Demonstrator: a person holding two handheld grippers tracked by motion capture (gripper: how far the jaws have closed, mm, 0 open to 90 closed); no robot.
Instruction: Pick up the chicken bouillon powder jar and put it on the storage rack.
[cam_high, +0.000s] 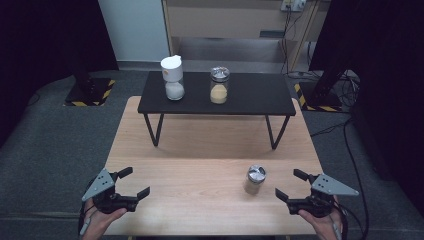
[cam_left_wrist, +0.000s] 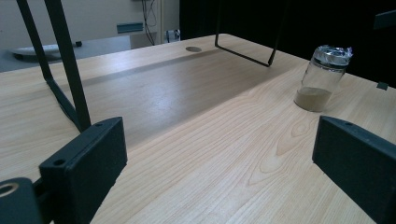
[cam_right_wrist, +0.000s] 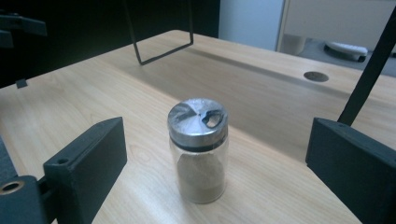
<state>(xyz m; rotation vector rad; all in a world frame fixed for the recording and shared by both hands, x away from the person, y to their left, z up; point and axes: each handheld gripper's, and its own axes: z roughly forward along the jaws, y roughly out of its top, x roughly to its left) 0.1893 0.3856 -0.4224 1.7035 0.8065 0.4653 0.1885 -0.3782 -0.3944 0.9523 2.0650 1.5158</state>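
A small glass jar with a metal lid and brownish powder stands on the wooden table, front right. My right gripper is open just right of it; in the right gripper view the jar stands a little ahead of the wide-apart jaws. My left gripper is open at the front left with nothing between its jaws; its view has the jar farther off to the right. On the black shelf stand a white-lidded jar of white powder and a metal-lidded jar of yellow powder.
The black shelf stands on thin metal legs across the table's far half, with open tabletop beneath it. A round cable hole sits in the tabletop. Dark stands with hazard-striped bases flank the table on the floor.
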